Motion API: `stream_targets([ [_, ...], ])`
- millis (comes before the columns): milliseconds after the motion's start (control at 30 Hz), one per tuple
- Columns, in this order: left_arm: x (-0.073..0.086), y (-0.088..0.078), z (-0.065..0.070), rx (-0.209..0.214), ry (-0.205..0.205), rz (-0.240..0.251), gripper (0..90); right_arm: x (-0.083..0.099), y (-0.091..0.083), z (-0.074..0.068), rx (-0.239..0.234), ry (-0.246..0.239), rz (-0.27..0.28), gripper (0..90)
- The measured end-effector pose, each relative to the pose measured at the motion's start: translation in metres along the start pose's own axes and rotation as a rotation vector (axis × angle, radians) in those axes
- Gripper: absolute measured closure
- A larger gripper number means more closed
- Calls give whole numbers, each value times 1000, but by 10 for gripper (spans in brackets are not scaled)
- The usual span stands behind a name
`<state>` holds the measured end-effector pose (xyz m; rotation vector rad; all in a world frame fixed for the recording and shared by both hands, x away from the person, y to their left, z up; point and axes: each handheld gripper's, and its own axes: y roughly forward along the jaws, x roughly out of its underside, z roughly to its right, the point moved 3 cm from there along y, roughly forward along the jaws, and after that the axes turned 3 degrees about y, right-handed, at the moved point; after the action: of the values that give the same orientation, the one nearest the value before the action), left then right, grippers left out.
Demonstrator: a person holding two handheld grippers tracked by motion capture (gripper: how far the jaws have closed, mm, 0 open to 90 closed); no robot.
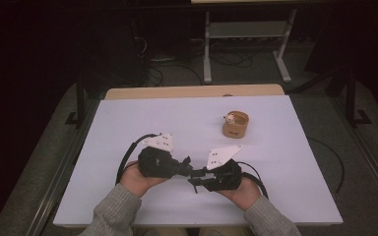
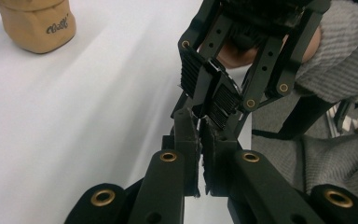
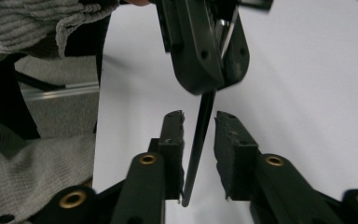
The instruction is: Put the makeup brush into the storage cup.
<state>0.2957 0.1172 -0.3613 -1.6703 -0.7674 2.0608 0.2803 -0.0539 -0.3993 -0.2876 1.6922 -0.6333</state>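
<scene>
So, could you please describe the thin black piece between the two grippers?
The thin black piece looks like a flat, rigid, dark strip seen edge-on. It is tilted above the white table. The left gripper is shut on its far end. Its near end hangs between the right gripper's open jaws, apparently clear of both pads.

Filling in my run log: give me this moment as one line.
left gripper: shut on thin black piece | right gripper: open, piece between its jaws | wooden cup: far side, untouched
</scene>
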Motion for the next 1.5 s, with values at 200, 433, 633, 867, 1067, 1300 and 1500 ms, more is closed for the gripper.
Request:
stream_targets([
  [200,-2,3,4,-9,13,-30,851,-1,-2,2,-24,22,9,839],
  [433,-2,0,3,-16,-6,-9,739,1,-3,7,-43,42,8,847],
  [633,1,-6,1,-41,-12,-4,678,3,-9,12,-34,55,9,848],
  [867,5,-10,1,-59,-7,-2,641,8,-21,20,-24,94,21,849],
  [1067,9,-10,4,-87,-11,-17,629,13,-35,29,-2,121,39,849],
  [1300,20,-13,3,-121,-17,-24,617,16,-49,39,25,140,50,849],
  [1500,35,-15,0,-141,-49,-20,604,16,-61,46,45,156,52,849],
])
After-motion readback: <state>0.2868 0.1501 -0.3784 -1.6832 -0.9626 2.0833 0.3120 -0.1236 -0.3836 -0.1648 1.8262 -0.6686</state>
